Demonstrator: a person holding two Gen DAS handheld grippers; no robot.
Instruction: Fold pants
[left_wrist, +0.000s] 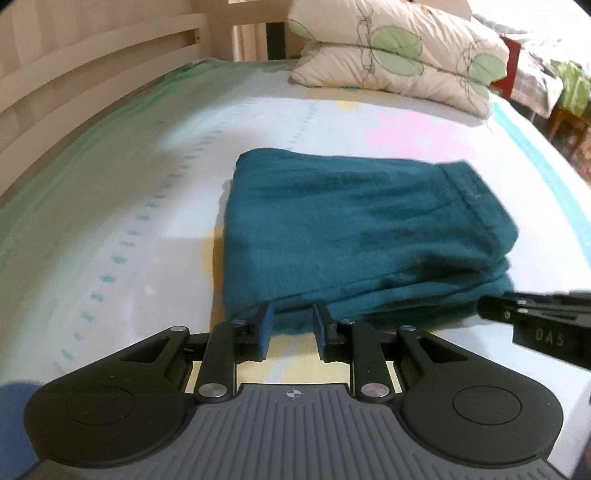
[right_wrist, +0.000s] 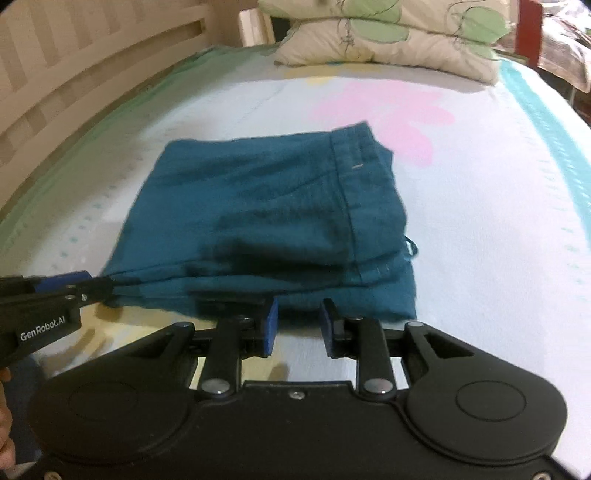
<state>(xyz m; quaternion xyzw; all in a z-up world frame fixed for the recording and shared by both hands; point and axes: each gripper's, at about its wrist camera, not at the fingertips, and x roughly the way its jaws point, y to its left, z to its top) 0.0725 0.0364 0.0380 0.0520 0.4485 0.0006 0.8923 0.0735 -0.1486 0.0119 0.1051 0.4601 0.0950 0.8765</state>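
Lying folded, pants (left_wrist: 354, 229) sit before stacked pillows (left_wrist: 399, 51).

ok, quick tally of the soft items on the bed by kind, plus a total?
Folded teal fabric pants: 1
Cream pillows with green leaf print, stacked, top and bottom: 2
Pale printed bedsheet with pink flower: 1
Total: 4

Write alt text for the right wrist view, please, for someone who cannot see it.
Teal pants lie folded into a neat stack on a pale flowered bed sheet. The right gripper sits open and empty just short of their near edge, with the left gripper at their left corner. Two pillows rest behind.
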